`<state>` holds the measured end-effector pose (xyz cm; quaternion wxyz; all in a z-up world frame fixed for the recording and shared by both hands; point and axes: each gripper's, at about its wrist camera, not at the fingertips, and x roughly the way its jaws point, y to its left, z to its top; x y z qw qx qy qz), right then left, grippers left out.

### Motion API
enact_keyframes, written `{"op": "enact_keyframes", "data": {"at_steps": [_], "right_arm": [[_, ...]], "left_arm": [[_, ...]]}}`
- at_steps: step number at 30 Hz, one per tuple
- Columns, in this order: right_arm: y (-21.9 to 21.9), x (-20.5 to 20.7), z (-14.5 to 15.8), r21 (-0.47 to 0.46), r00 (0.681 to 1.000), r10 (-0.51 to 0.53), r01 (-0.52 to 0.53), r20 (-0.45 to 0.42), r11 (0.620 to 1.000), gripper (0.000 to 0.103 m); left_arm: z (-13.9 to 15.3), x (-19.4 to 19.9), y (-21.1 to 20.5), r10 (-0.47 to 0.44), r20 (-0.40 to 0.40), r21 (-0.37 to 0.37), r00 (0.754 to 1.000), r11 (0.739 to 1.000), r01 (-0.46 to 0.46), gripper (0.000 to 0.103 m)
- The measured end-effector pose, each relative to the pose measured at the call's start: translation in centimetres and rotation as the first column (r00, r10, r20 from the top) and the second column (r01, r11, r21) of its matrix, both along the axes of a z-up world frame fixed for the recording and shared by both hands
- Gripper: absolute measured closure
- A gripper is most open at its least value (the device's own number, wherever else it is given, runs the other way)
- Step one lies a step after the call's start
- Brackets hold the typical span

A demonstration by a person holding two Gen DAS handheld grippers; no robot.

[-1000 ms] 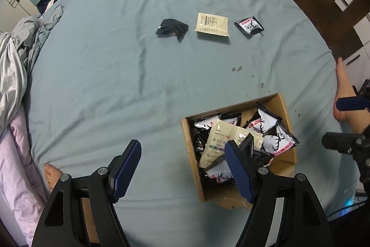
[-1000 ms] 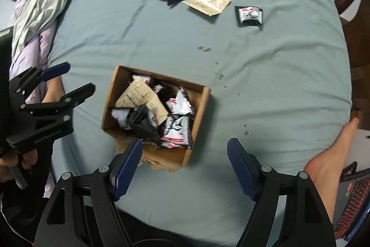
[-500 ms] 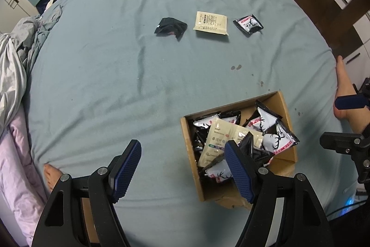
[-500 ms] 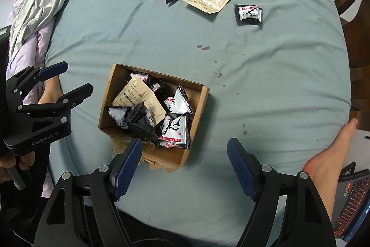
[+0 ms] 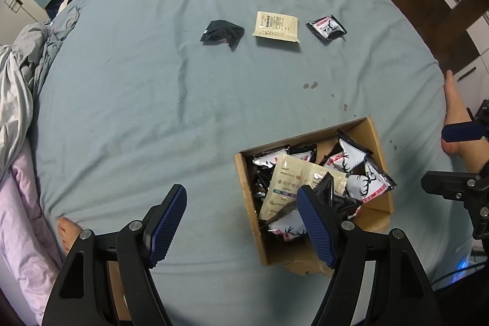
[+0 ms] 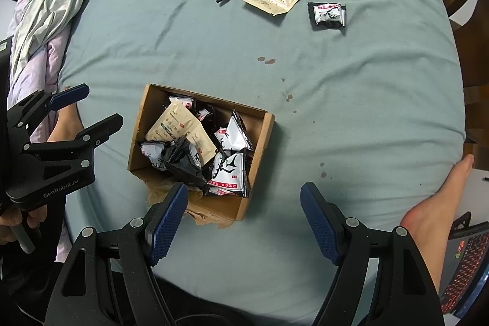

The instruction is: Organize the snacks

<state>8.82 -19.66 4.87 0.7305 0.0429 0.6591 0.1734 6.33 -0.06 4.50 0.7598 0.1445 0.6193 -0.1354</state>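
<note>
Right wrist alone shows me a laptop [image 6: 464,268] beyond the cardboard box [image 6: 259,148]; both grippers [image 5: 241,222] [image 6: 243,222] gape empty above the blue-grey bedsheet [image 6: 351,100]

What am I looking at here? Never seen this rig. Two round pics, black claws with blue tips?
No robot: a person holds a two-finger gripper in each hand, each with a fisheye camera looking along its fingers. One picture is from the left gripper, the other from the right gripper; each also catches the other at its edge. Both point down at a bed covered by a teal sheet. Both are open and hold nothing.

On the sheet sits an open cardboard box full of snack packets, black-and-white ones with a deer mark plus beige ones. Farther off, three loose packets lie in a row: a crumpled black packet, a beige packet and a deer packet. The person's bare feet show at the edges.
</note>
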Motion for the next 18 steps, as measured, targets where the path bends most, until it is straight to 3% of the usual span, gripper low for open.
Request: {"op": "enact_keyframes", "data": {"at_steps": [18], "right_arm": [[0.06, 0.53, -0.86, 0.015, 1.0, -0.018, 0.019, -0.023, 1.0, 0.027]], "left_arm": [[-0.53, 0.16, -0.32, 0.003, -0.001, 0.019, 1.0, 1.0, -0.003, 0.028]]}}
